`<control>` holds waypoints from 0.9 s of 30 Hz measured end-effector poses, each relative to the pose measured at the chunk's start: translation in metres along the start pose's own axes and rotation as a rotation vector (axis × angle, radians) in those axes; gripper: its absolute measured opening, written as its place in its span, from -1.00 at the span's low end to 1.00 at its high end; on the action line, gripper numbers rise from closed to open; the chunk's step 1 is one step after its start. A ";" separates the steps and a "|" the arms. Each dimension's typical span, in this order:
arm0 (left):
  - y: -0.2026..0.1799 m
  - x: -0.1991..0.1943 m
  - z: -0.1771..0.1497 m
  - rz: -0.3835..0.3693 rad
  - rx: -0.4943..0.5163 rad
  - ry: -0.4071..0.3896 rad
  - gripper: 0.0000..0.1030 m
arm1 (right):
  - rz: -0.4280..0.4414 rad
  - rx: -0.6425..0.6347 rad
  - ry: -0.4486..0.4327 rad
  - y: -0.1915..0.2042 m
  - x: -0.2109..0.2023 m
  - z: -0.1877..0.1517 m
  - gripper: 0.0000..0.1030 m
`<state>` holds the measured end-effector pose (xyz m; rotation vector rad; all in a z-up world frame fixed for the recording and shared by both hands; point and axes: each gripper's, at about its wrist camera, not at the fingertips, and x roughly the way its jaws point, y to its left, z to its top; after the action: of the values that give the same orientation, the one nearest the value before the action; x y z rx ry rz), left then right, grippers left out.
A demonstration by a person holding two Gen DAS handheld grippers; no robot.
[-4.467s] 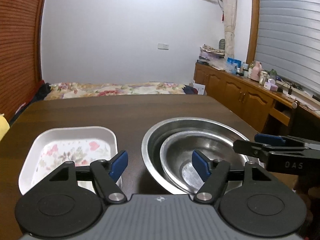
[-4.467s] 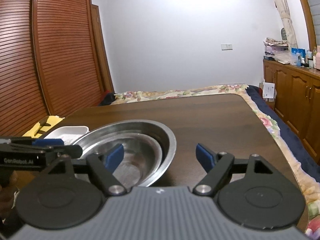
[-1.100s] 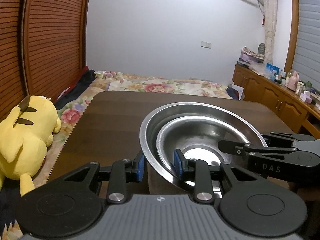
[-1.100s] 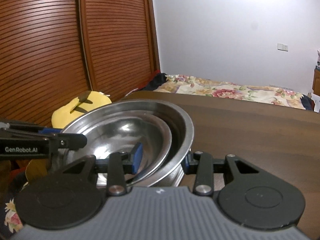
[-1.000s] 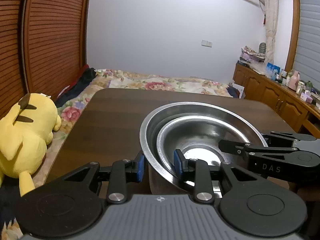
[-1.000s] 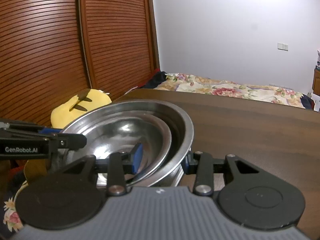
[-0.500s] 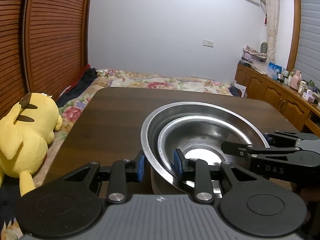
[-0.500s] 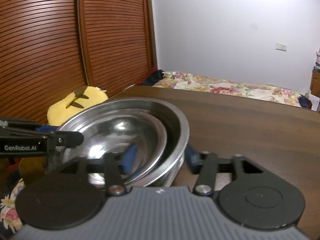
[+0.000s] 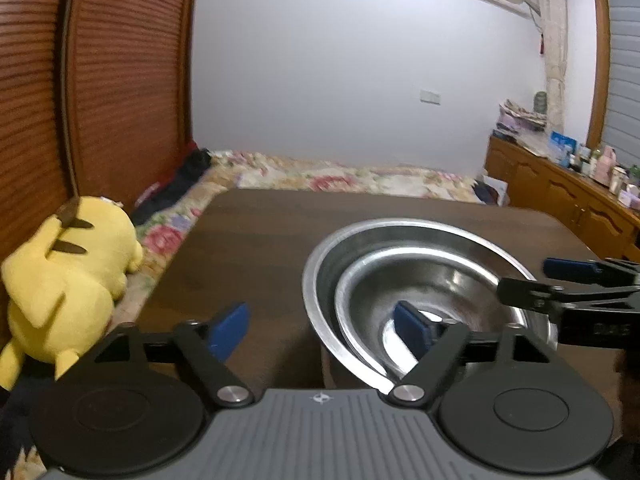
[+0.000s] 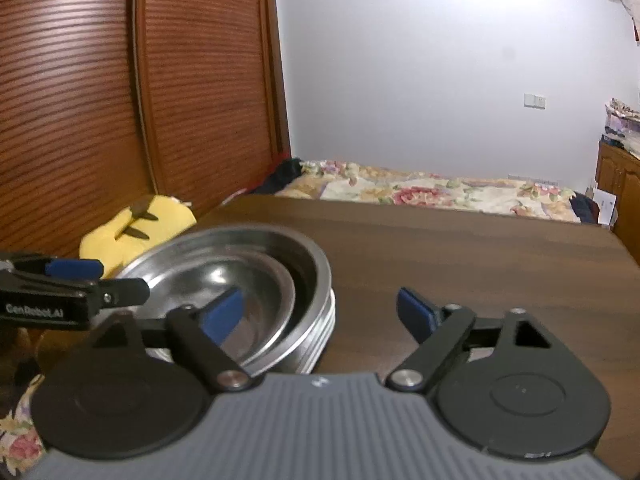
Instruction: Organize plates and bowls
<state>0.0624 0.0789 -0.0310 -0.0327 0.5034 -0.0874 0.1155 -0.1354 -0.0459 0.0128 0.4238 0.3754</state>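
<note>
dark wooden table [image 9: 280,248] | nested steel bowls [image 9: 424,280] sit near its front edge | left gripper [image 9: 320,328], right gripper [image 10: 318,308] both spread, straddling rim, gripping nothing | step: release; next: withdraw clear

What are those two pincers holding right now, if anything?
Nothing. The left gripper and right gripper are both open, each straddling the rim of the nested steel bowls without clamping.

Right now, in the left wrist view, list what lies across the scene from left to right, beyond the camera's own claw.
Yellow plush toy → bare stretch of the dark wooden table → nested steel bowls → right claw reaching in from the right edge, with the wooden sideboard behind it.
</note>
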 end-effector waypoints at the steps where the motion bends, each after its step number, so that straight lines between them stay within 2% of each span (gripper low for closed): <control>1: -0.001 -0.003 0.001 -0.001 0.001 -0.010 0.73 | -0.005 -0.002 -0.010 0.000 -0.003 0.002 0.81; 7: -0.009 -0.021 0.010 -0.011 0.010 -0.067 0.99 | -0.017 -0.005 -0.057 0.000 -0.026 0.011 1.00; 15: -0.028 -0.041 0.017 -0.043 0.040 -0.103 1.00 | -0.081 0.000 -0.057 -0.012 -0.046 0.014 1.00; 20: -0.046 -0.048 0.022 -0.012 0.068 -0.107 1.00 | -0.094 0.030 -0.047 -0.024 -0.055 0.010 1.00; 27: -0.066 -0.057 0.020 -0.026 0.083 -0.116 1.00 | -0.133 0.038 -0.071 -0.032 -0.075 0.007 1.00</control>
<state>0.0170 0.0182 0.0173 0.0367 0.3830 -0.1309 0.0662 -0.1916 -0.0120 0.0351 0.3594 0.2348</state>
